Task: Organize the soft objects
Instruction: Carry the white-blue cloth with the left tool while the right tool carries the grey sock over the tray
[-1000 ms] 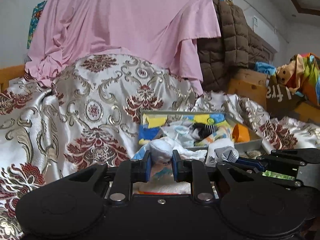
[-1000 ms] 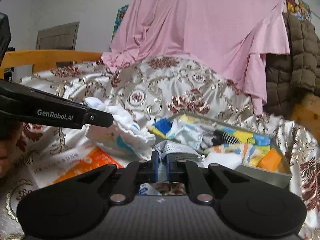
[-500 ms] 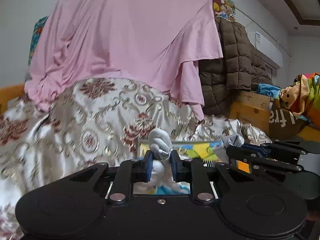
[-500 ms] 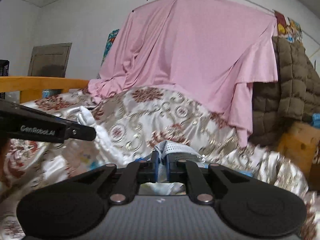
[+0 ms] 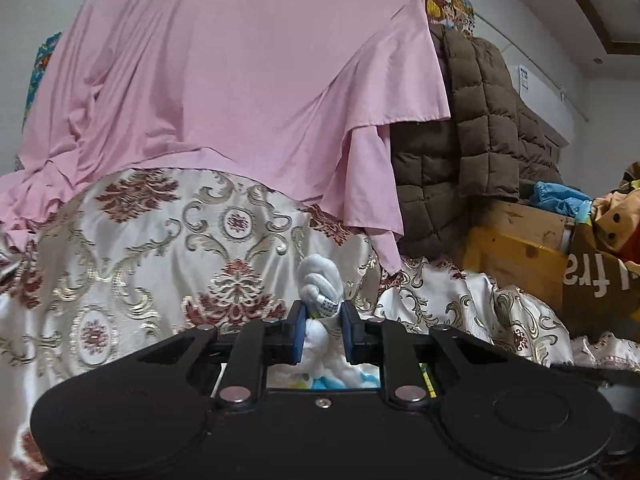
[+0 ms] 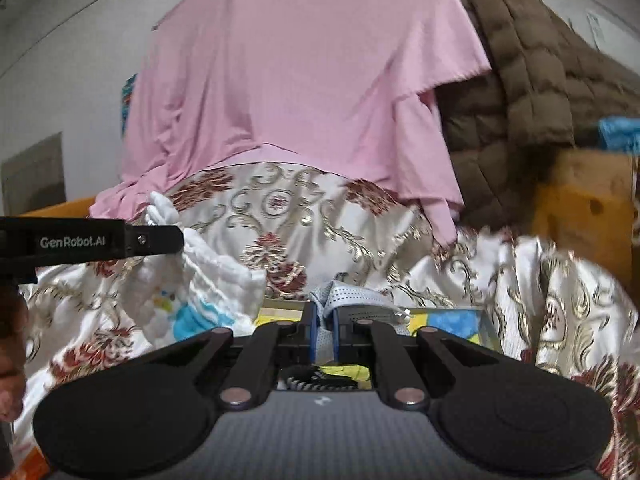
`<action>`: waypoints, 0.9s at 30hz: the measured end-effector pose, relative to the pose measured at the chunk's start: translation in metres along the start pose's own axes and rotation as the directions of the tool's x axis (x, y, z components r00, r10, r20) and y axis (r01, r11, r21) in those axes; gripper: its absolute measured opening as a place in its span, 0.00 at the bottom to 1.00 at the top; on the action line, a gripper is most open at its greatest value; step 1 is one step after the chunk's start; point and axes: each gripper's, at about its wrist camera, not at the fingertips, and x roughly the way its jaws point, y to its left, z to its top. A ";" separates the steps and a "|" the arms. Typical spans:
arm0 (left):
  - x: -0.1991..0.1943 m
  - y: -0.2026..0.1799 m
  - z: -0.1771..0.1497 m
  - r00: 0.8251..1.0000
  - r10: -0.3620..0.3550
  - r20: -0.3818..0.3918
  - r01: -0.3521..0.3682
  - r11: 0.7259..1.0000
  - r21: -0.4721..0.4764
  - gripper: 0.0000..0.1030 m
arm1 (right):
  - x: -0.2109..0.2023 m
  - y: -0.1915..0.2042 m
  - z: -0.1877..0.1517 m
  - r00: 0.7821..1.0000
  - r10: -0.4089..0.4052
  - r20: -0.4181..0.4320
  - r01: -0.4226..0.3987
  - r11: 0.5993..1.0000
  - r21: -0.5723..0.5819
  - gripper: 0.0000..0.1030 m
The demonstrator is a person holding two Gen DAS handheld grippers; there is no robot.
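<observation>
Above the brocade bedspread (image 5: pixel 168 248), both grippers are lifting their loads higher than a second ago; the tray that filled the left wrist view then is now gone from it. The left gripper (image 5: pixel 322 330) is pinching a white quilted cloth (image 5: pixel 320 284), narrow jaws, fabric bunching up toward 12 o'clock. The right gripper (image 6: pixel 324 334) is clamping a pale blue face mask (image 6: pixel 352 300), jaws nearly closed. The sorting tray (image 6: pixel 490 330) is showing at 3 o'clock of those jaws. Judgement: both items are in transit and neither is placed yet.
</observation>
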 end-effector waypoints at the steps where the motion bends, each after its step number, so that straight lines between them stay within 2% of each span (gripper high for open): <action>1: 0.007 -0.003 -0.001 1.000 0.001 -0.008 -0.001 1.000 0.001 0.19 | 0.004 -0.006 -0.001 1.000 -0.004 -0.013 0.004 1.000 0.023 0.08; 7: 0.045 -0.015 -0.015 0.994 -0.011 -0.106 0.006 0.999 -0.041 0.19 | 0.023 -0.032 -0.006 0.993 -0.018 -0.116 0.032 0.992 0.124 0.08; 12: 0.059 -0.015 -0.029 0.986 -0.002 -0.165 -0.010 0.998 -0.068 0.19 | 0.031 -0.049 -0.011 0.984 -0.003 -0.177 0.038 0.980 0.194 0.09; 17: 0.070 -0.015 -0.032 0.975 0.016 -0.220 -0.030 0.998 -0.063 0.20 | 0.036 -0.058 -0.016 0.977 0.040 -0.208 0.017 0.964 0.267 0.13; 24: 0.069 -0.023 -0.029 0.972 0.022 -0.235 -0.034 0.998 -0.044 0.22 | 0.036 -0.064 -0.016 0.975 0.053 -0.215 0.014 0.954 0.300 0.16; 27: 0.070 -0.025 -0.029 0.969 0.025 -0.248 -0.038 0.998 -0.048 0.23 | 0.035 -0.066 -0.017 0.975 0.053 -0.215 0.016 0.952 0.307 0.24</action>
